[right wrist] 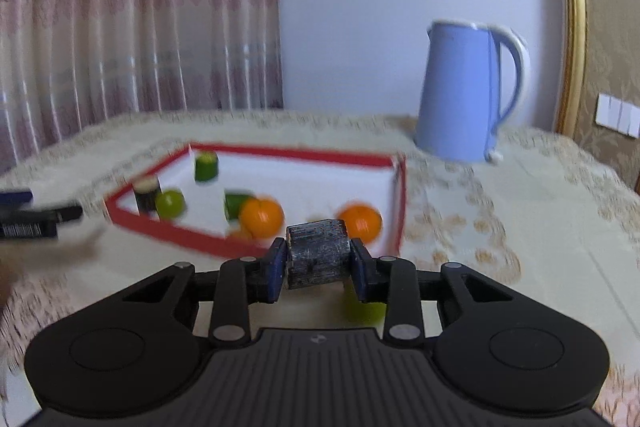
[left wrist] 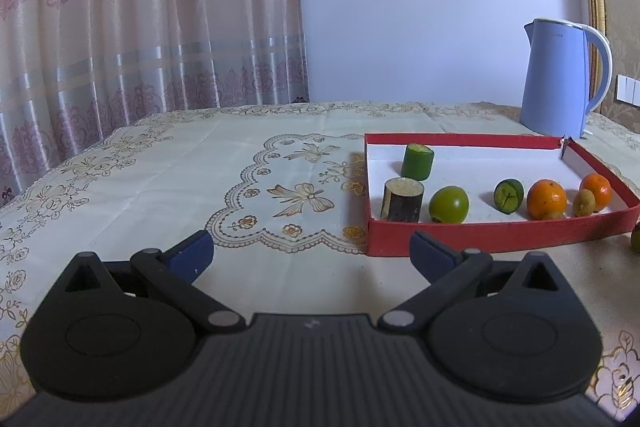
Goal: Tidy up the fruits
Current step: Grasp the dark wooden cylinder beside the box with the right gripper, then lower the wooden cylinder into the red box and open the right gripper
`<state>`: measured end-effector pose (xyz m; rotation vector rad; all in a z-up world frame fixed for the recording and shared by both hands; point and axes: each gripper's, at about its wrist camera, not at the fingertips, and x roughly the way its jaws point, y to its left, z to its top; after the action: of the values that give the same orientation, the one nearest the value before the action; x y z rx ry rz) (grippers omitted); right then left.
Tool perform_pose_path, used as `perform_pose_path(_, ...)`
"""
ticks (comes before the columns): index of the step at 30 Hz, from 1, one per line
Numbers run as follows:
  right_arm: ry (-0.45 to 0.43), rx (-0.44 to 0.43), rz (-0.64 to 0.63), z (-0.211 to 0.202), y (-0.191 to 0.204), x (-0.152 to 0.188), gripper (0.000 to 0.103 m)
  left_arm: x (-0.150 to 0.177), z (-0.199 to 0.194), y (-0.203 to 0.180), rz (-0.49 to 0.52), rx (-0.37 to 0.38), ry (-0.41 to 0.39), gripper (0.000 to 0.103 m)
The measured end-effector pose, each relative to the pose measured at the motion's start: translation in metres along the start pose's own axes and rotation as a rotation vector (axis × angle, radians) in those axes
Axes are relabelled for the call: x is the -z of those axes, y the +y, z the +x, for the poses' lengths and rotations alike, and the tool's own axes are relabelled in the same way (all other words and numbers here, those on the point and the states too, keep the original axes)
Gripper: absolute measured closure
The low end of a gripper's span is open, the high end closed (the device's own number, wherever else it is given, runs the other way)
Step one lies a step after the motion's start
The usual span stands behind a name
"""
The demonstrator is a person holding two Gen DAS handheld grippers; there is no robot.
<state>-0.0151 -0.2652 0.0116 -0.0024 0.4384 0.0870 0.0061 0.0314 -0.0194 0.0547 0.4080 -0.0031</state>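
1. Red-walled, white-floored shallow cardboard tray (left wrist: 460, 241) lies ahead and right of the left gripper (left wrist: 312, 253), whose blue-padded jaws stand wide apart over the cream embroidered tablecloth (left wrist: 200, 187), holding nothing.
2. Counted left to right in the left wrist view, the tray holds seven pieces: one dark-barked cut cane stub (left wrist: 402, 199) with one green cylindrical cucumber chunk (left wrist: 417, 161) behind it, one round green fruit (left wrist: 449, 204), one dark green lime-like fruit (left wrist: 508, 196), one orange mandarin (left wrist: 546, 199), one small brownish kiwi-like fruit (left wrist: 584, 202), and a second mandarin (left wrist: 596, 189) behind it.
3. Just beyond the tray's right end, one more green fruit (left wrist: 636, 239) shows at the picture's edge, on the cloth.
4. Behind the tray stands one pale blue electric kettle (left wrist: 564, 79).
5. Clamped between the pads of the right gripper (right wrist: 318, 263) is a second dark, rough cylindrical stub (right wrist: 316, 251), lifted just short of the tray's near wall; the view is blurred.
6. Judged step: carrying this piece to the tray.
7. Next move likely calls for clearing the near wall, lowering onto bare white floor, ideally beside the matching stub at the left, then parting the jaws without nudging the mandarins straight ahead.
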Motion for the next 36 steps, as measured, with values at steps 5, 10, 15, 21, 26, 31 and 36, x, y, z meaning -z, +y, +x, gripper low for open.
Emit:
perform_pose_path(5,-0.012,-0.026,0.028,0.03,0.003,-0.034,0.071,0.001,-0.001,0.0,0.01,-0.001,-0.002,0.0)
perform_pose_path(10,0.066,-0.003,0.058,0.084,0.003,-0.046,0.071,0.001,0.0,-0.001,0.013,0.001,-0.001,0.0)
perform_pose_path(15,0.119,0.038,0.071,0.119,0.001,-0.044,0.071,0.002,0.002,-0.002,0.012,0.012,0.006,0.0)
perform_pose_path(21,0.145,0.056,0.077,0.136,0.001,-0.041,0.07,0.002,0.003,-0.001,0.004,0.021,0.013,0.0)
perform_pose_path(26,0.118,0.053,0.105,0.124,-0.002,-0.045,0.065,0.002,0.004,-0.001,0.004,0.021,0.014,0.0)
perform_pose_path(31,-0.047,0.029,0.19,0.06,-0.02,-0.053,0.065,0.002,0.004,-0.003,0.014,0.018,0.011,0.0)
perform_pose_path(36,-0.138,0.089,0.228,0.005,-0.05,-0.032,0.058,0.001,-0.002,-0.012,0.037,0.022,0.0,0.0)
